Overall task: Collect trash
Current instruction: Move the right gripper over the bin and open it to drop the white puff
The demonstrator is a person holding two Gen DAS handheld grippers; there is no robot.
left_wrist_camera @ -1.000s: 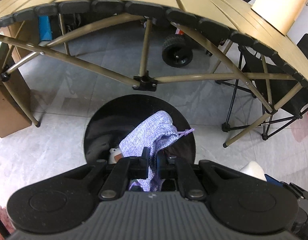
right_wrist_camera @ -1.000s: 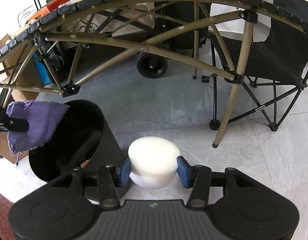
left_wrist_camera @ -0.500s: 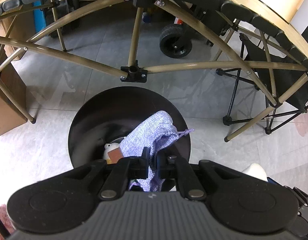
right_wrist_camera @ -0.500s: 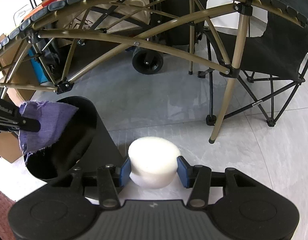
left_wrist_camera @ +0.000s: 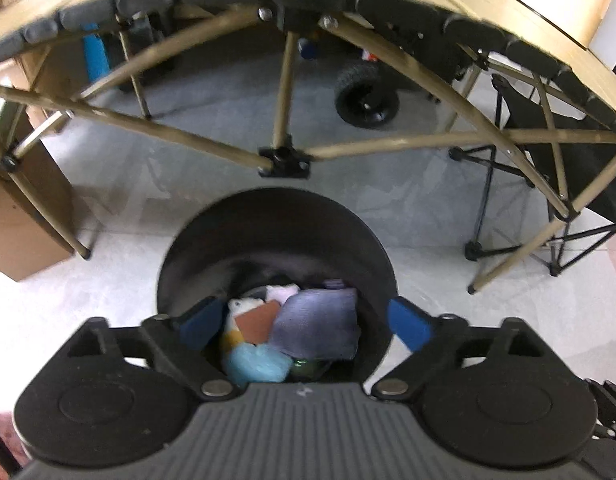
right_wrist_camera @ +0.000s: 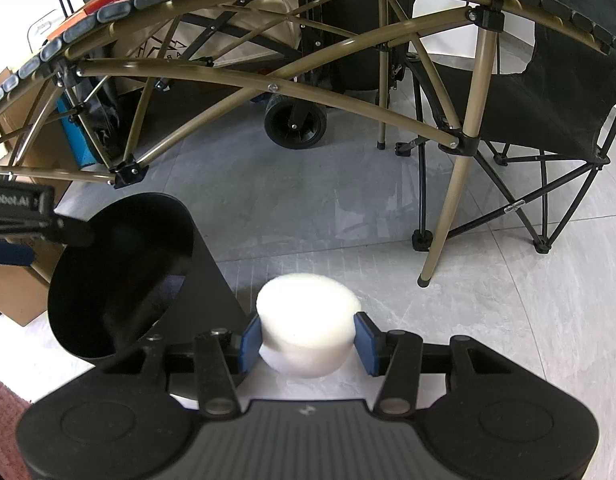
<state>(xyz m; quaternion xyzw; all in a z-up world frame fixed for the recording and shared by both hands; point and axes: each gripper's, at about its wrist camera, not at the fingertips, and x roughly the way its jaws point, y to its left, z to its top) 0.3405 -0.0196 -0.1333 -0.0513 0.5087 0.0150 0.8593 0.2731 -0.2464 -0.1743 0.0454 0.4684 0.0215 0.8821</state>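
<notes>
A black round trash bin (left_wrist_camera: pixel 275 232) stands on the floor under the table edge; it also shows in the right wrist view (right_wrist_camera: pixel 119 264). My left gripper (left_wrist_camera: pixel 303 320) is open above the bin's mouth. A purple cloth (left_wrist_camera: pixel 318 324) lies inside on other trash: a brown card (left_wrist_camera: pixel 256 320), a light blue piece (left_wrist_camera: pixel 255 364) and white bits. My right gripper (right_wrist_camera: pixel 306 338) is shut on a white foam puck (right_wrist_camera: pixel 306 328), held to the right of the bin above the floor. The left gripper's fingers (right_wrist_camera: pixel 27 224) show at the left edge over the bin.
A folding table's tan frame (left_wrist_camera: pixel 283 120) arches over the bin. A black folding chair (right_wrist_camera: pixel 548 92) stands to the right. A black wheel (right_wrist_camera: pixel 295 124) and bags sit behind. A cardboard box (left_wrist_camera: pixel 19 220) stands on the left. The floor is grey tile.
My left gripper has opened and let go of the purple cloth, which now lies in the bin. The right gripper still holds the foam puck.
</notes>
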